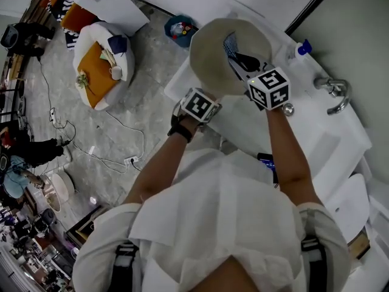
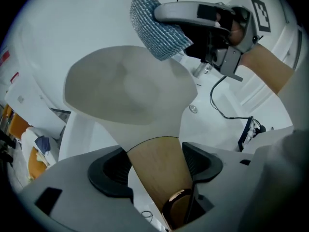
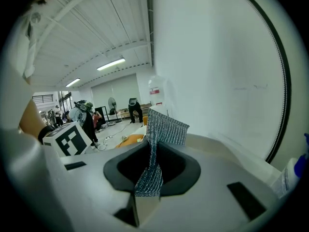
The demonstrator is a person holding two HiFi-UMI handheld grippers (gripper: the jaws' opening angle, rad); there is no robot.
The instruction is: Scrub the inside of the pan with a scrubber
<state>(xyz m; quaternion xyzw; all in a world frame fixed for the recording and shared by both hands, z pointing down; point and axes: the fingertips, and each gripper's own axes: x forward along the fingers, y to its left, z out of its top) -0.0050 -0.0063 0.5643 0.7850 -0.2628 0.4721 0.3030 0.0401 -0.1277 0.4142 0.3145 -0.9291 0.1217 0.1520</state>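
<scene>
Left tongs (image 2: 154, 166) are closed round the pan's wooden handle (image 2: 159, 178), with the pads sitting against both its sides, so I read that as a grip. The pan (image 1: 209, 59) is up over the left end of the white sink (image 1: 340, 145). Its long axis runs from the left tongs straight away from the person, bowl at the far end.

Right tongs (image 3: 149, 170) are clamped on the scrubber (image 3: 161, 129), a blue-grey mesh pad sticking out past the tips.

The key relation is scrubber to bowl. From the head view the scrubber hangs over the right half of the bowl. From the left gripper view it is at the far rim. I can't tell whether it touches the surface or is just above it.

The right hand is the one on the job and the left only steadies. My guess is the next move needs the scrubber down and in towards the handle side, onto the pan floor.

Contents: the pan looks empty – no water, foam or residue visible on the pale surface. The sink holds nothing I can make out. The tap (image 1: 333, 93) and a blue-capped bottle (image 1: 302, 47) stand well to the right, clear of the work.
</scene>
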